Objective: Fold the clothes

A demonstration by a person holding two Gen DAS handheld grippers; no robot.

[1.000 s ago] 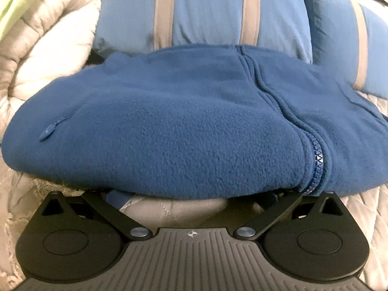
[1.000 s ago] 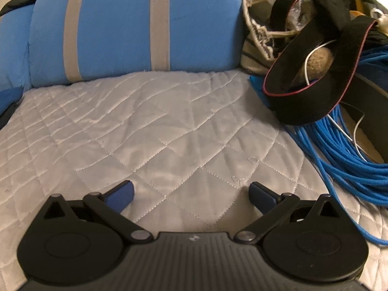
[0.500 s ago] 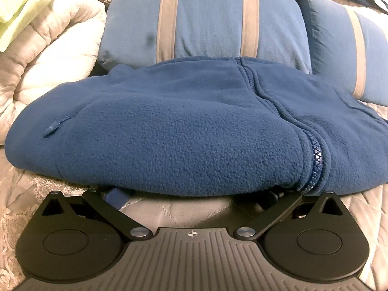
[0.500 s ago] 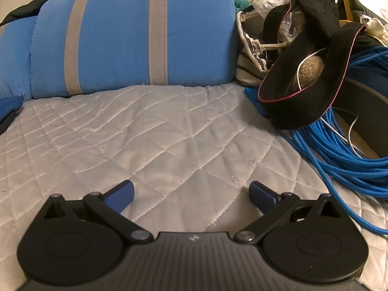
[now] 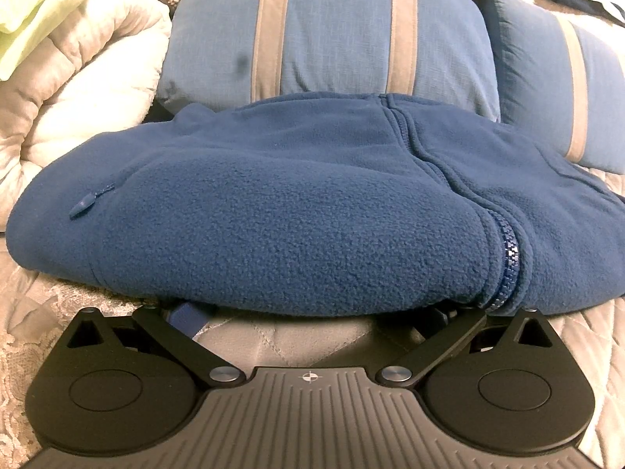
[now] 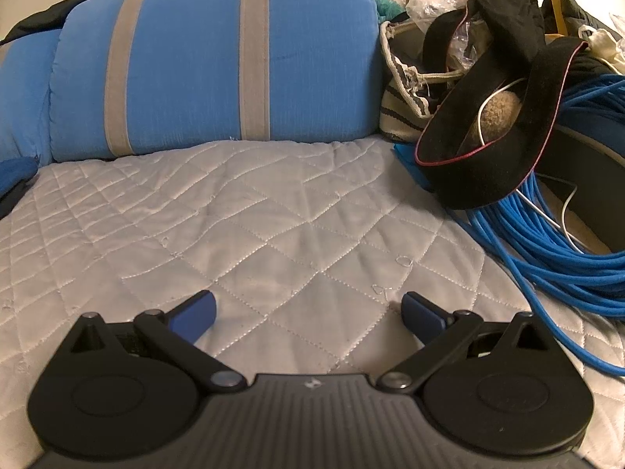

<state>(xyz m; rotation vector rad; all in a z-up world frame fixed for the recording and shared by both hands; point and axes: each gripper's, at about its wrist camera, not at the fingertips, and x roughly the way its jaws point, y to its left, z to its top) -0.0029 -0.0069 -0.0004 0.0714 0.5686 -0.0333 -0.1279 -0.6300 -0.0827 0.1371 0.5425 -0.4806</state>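
Note:
A folded blue fleece jacket [image 5: 297,203] with a zipper [image 5: 508,258] lies on the quilted bed cover, filling the left wrist view. My left gripper [image 5: 312,312] is open at the jacket's near edge; its fingertips are tucked under the fleece, and only the left blue pad [image 5: 187,314] shows. My right gripper [image 6: 308,314] is open and empty over the bare white quilt [image 6: 273,203]. A corner of the jacket [image 6: 13,174] shows at the far left of the right wrist view.
Blue pillows with grey stripes [image 5: 332,35] [image 6: 218,66] lie behind. A cream comforter [image 5: 70,90] is at the left. On the right are a coil of blue cable [image 6: 547,242], a black bag [image 6: 496,117] and other clutter.
Both grippers have drawn back a little toward me, so more of the pillows and clutter shows. The jacket lies as before. Both grippers stay open.

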